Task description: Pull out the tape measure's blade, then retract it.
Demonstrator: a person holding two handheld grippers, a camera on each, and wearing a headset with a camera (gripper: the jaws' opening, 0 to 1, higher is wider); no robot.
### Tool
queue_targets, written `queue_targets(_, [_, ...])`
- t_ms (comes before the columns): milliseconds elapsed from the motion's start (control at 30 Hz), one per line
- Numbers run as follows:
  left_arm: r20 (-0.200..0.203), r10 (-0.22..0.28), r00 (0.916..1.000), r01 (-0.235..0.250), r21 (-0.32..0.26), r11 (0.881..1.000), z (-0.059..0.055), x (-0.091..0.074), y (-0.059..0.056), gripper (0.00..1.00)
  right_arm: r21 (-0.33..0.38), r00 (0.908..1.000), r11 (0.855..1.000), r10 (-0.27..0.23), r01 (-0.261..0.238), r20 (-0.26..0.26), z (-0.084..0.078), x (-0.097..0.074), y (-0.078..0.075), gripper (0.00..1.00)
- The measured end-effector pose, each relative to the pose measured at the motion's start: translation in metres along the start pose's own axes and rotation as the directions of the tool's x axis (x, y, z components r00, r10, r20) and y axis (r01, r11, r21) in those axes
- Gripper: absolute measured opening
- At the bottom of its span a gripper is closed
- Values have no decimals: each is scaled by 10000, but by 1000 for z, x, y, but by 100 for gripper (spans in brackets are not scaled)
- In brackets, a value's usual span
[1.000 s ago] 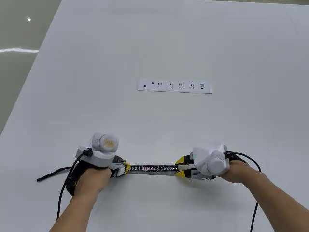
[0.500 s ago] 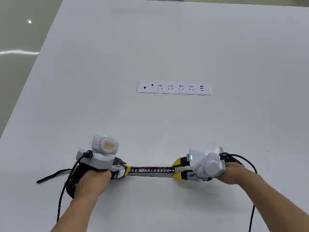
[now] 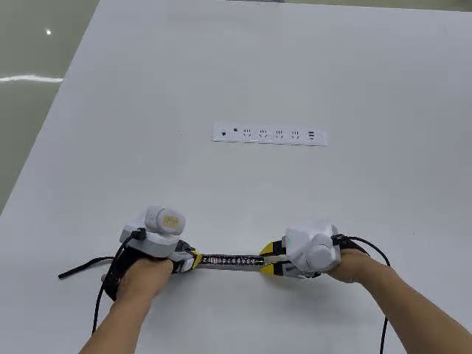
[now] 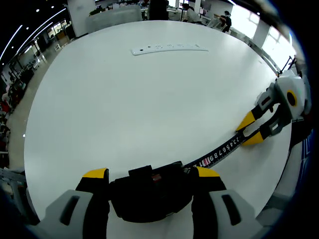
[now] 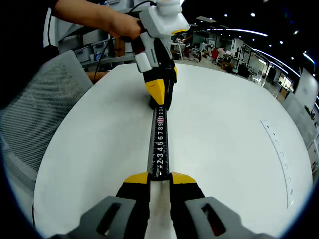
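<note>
Left gripper is clamped on the black tape measure case; the yellow-tipped jaws sit on either side of the body. In the head view it is at the near left of the white table, with a hand wrapped around it. Right gripper is at near right, jaws closed on the free end of the blade, pinching it just past the low numbers. The blade is pulled out and runs straight between the two grippers, just above or on the tabletop; cannot tell which. Printed numbers face up, with a red-marked section near the case end. White power strip lies flat farther back at mid table, well apart from the grippers. A black cable trails left from the left gripper.
</note>
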State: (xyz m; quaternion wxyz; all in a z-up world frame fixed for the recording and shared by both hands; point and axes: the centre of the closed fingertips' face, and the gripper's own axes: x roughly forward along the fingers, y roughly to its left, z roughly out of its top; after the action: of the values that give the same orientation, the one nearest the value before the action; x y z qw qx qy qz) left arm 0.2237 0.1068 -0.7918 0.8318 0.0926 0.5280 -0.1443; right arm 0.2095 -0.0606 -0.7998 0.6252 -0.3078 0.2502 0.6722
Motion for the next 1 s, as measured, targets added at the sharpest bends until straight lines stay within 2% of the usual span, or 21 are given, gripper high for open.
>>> queue_targets(333, [-19,-48,10000,48,-2,10000,0,-3,-1,64,-22,10000,10000,8,-8,13,1,4,0,14])
queue_targets(667, [-34,-54,10000,54,-2,10000,0,3,1,64,-25,10000,10000,53,-53,28,5,9,-1,14])
queue_targets(1000, [-55,-115,9999,115,-7,9999,-1,2,0,64,-121,10000,9999,90,-89,29,8,12,-1,14])
